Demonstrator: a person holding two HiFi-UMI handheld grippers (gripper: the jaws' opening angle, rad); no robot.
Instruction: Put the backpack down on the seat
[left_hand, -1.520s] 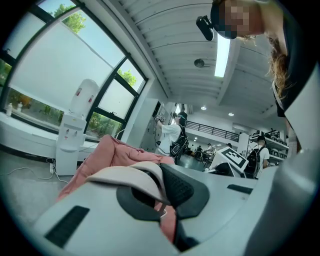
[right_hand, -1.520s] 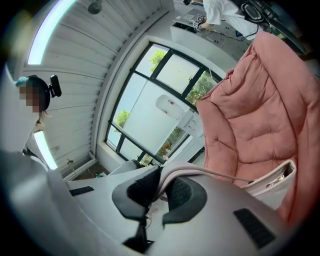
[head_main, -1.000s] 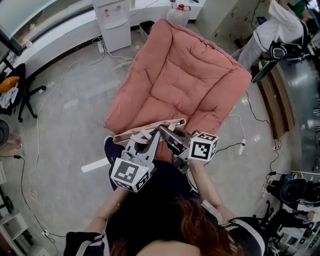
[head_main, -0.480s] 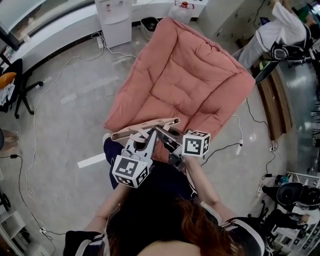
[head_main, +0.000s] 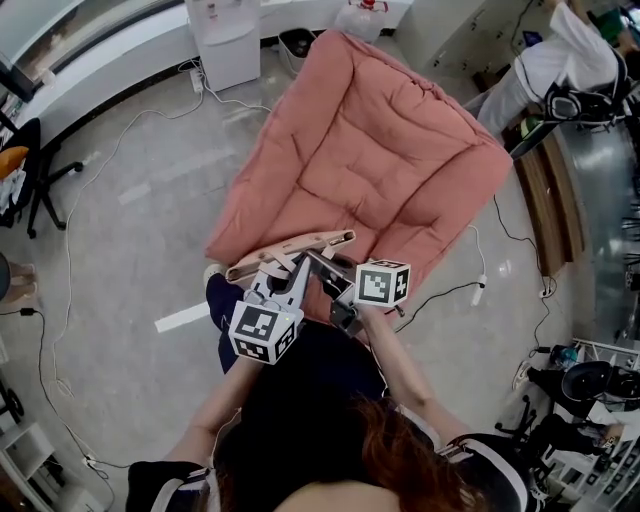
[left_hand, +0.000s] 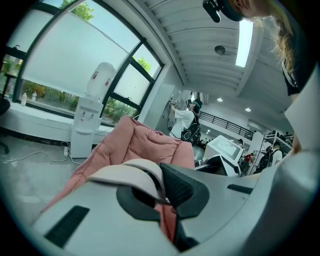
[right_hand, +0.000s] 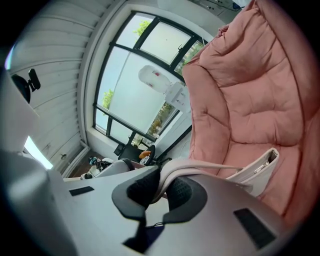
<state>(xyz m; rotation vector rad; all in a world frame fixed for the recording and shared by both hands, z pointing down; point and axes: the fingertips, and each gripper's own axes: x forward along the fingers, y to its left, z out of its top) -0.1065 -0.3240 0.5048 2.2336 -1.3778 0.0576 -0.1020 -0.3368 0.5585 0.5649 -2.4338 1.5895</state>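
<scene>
Head view: backpack (head_main: 292, 252) sits over the near edge of the seat (head_main: 380, 150). Left gripper (head_main: 287, 278) and right gripper (head_main: 325, 272) are each clamped on a strap (left_hand: 132, 170) (beige webbing), with the bag just beyond the jaws.

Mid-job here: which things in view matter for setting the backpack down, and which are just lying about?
In the job: backpack, gripped by left gripper and right gripper; pink padded seat.

Lying about: water dispenser, office chair, floor cable, white tape strip.
</scene>
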